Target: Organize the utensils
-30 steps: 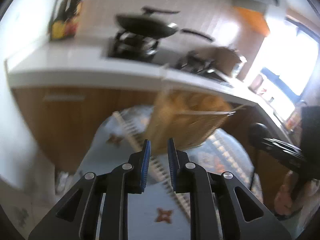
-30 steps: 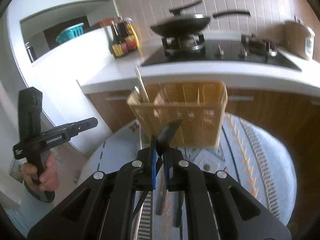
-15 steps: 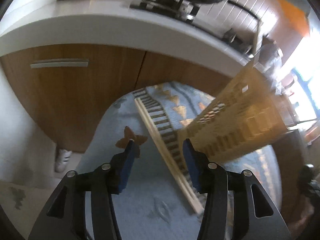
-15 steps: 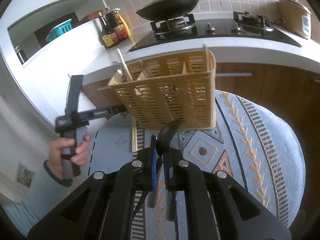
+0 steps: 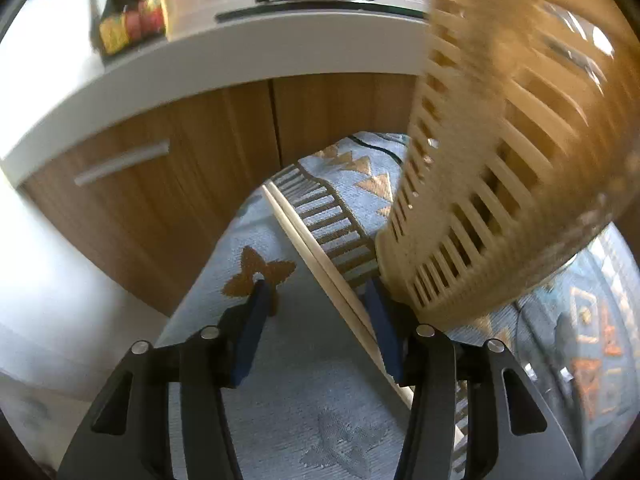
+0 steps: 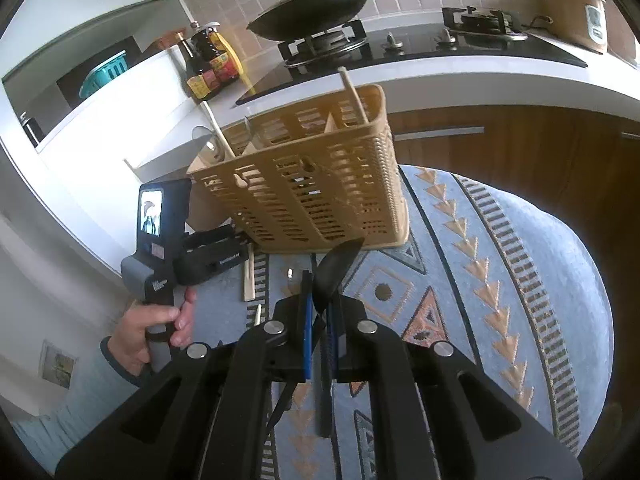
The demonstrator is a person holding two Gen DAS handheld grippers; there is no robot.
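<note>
A tan slotted utensil basket (image 6: 312,184) stands on the blue patterned table cloth (image 6: 500,280); it holds wooden chopsticks and a metal spoon. My right gripper (image 6: 318,300) is shut on a black spoon (image 6: 336,268), bowl up, just in front of the basket. My left gripper (image 5: 316,296) is open low over the cloth, straddling a pair of wooden chopsticks (image 5: 320,268) that lie beside the basket (image 5: 500,160). The left gripper also shows in the right wrist view (image 6: 236,246) at the basket's lower left corner.
A white counter (image 6: 480,68) with a wok on a gas hob (image 6: 320,20), sauce bottles (image 6: 208,68) and a rice cooker (image 6: 576,12) runs behind the table. Wooden cabinet doors (image 5: 180,184) lie below it. More chopstick pieces (image 6: 250,276) lie on the cloth.
My left gripper has opened and dropped down to the cloth beside the basket, around the lying chopsticks. My right gripper, still holding the black spoon, has risen and tilted over the basket.
</note>
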